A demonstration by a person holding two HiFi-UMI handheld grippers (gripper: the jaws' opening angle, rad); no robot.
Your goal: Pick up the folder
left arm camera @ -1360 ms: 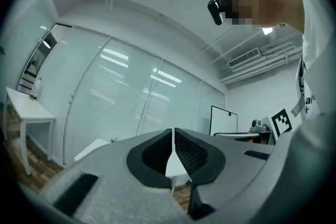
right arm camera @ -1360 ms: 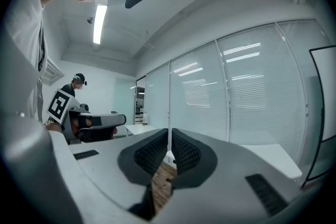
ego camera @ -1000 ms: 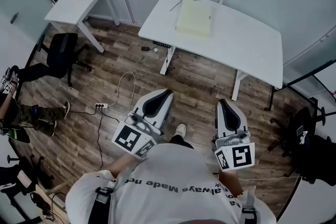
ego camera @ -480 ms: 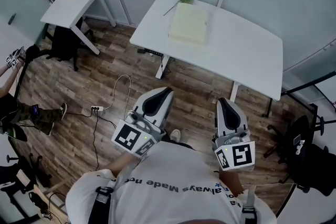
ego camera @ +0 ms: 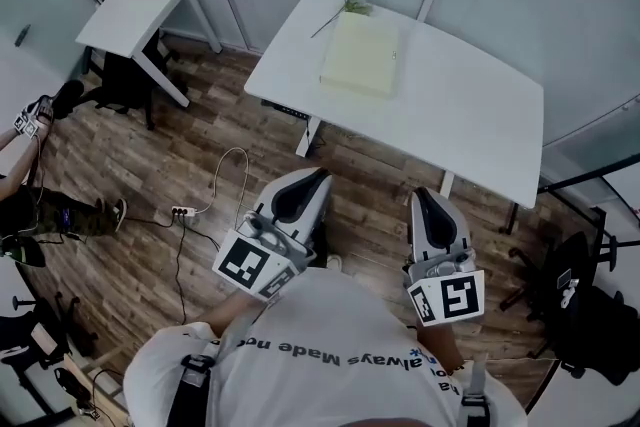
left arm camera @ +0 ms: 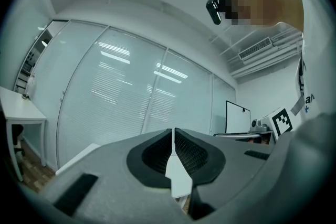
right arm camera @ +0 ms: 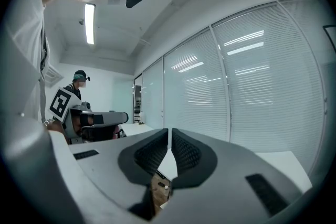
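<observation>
A pale yellow folder lies on the far left part of the white desk, with a thin green sprig beside its far edge. In the head view my left gripper and right gripper are held level over the wooden floor, well short of the desk's near edge. Both are shut with nothing between the jaws. The left gripper and the right gripper show their tips pressed together, facing the glass wall. The folder is hidden in both gripper views.
A smaller white table stands at the far left with a black chair beside it. A power strip and cable lie on the floor. Another person sits at the left edge. A black office chair stands at the right.
The desk and folder have shifted nearer and lower in the head view as I walked towards them. Both grippers stay shut, held the same way.
</observation>
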